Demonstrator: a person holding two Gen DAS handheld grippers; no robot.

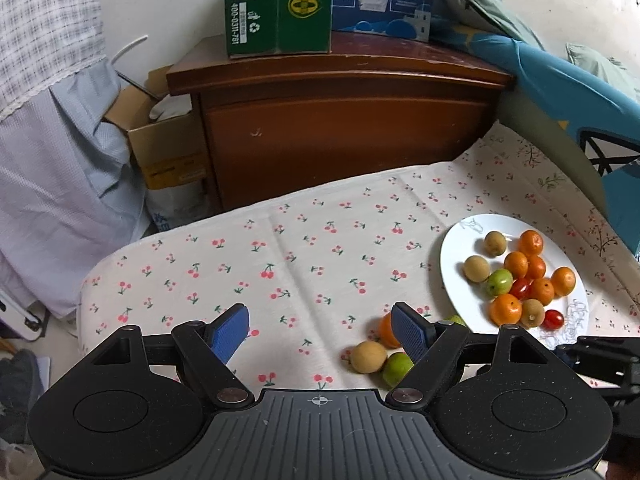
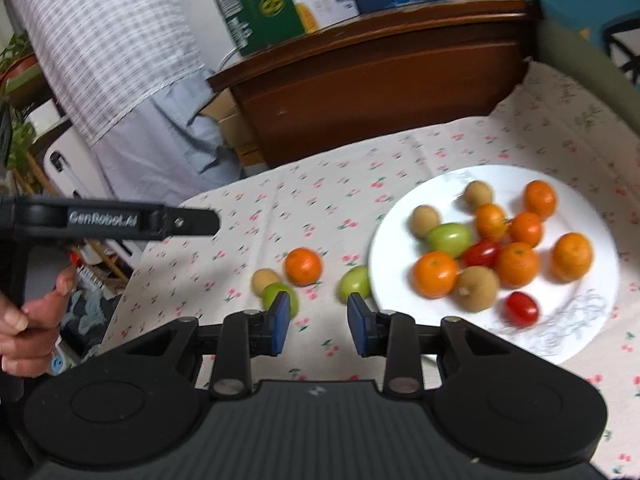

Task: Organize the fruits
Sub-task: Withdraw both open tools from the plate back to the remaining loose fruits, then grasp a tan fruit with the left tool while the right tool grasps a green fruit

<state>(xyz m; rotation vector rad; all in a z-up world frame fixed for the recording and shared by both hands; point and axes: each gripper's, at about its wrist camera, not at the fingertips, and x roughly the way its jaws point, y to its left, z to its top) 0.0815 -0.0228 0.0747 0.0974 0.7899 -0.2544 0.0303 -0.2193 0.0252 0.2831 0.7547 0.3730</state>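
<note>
A white plate (image 1: 456,240) (image 2: 384,248) on the cherry-print cloth holds several small oranges, tan longans, a green tomato and red cherry tomatoes. Left of the plate lie loose fruits: an orange (image 2: 303,266), a tan longan (image 2: 265,280), a green fruit (image 2: 290,300) and a second green fruit (image 2: 354,284) against the plate's rim. My left gripper (image 1: 320,332) is open and empty; the orange (image 1: 385,330) shows partly behind its right finger, with the longan (image 1: 368,356) and a green fruit (image 1: 396,368) just below. My right gripper (image 2: 319,322) hovers open and empty, just short of the loose fruits.
A brown wooden cabinet (image 1: 344,120) with green and blue cartons on top stands behind the table. Checked cloth and a cardboard box (image 1: 160,148) are at the left. A blue cushion (image 1: 560,92) is at the right. A person's hand (image 2: 28,320) holds the other tool's black body (image 2: 116,220).
</note>
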